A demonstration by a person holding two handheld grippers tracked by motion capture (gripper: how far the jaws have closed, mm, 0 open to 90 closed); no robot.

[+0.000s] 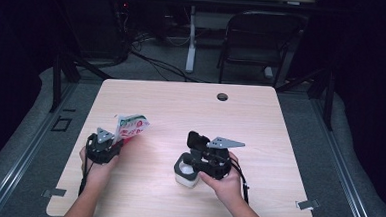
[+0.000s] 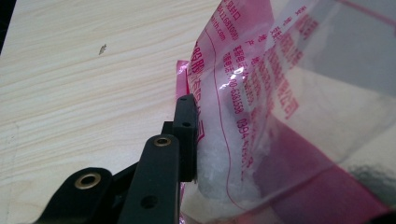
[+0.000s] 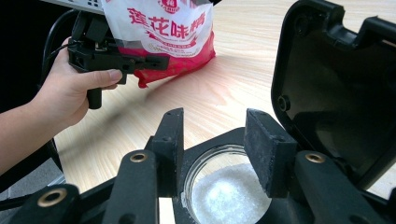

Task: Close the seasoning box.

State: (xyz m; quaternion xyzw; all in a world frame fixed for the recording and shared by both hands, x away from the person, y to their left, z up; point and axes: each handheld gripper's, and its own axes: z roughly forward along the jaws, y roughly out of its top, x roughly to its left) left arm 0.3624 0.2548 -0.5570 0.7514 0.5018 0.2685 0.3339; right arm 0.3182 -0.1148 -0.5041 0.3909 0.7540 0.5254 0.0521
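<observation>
Step in hand: a refill is judged under way; the seasoning bag [image 1: 130, 126] is held just above the surface [image 1: 260, 122], well apart from the open-lidded jar [image 1: 186, 174].
Left tongs [image 1: 115, 143]: clamped on the bag's lower edge.
Right tongs [image 1: 193, 161]: closed around the jar, already partly filled with white crystals.
Next move: the bag would need carrying over the jar's mouth, then tipping.
Bag axis: roughly upright, top tilted away toward the far right.
</observation>
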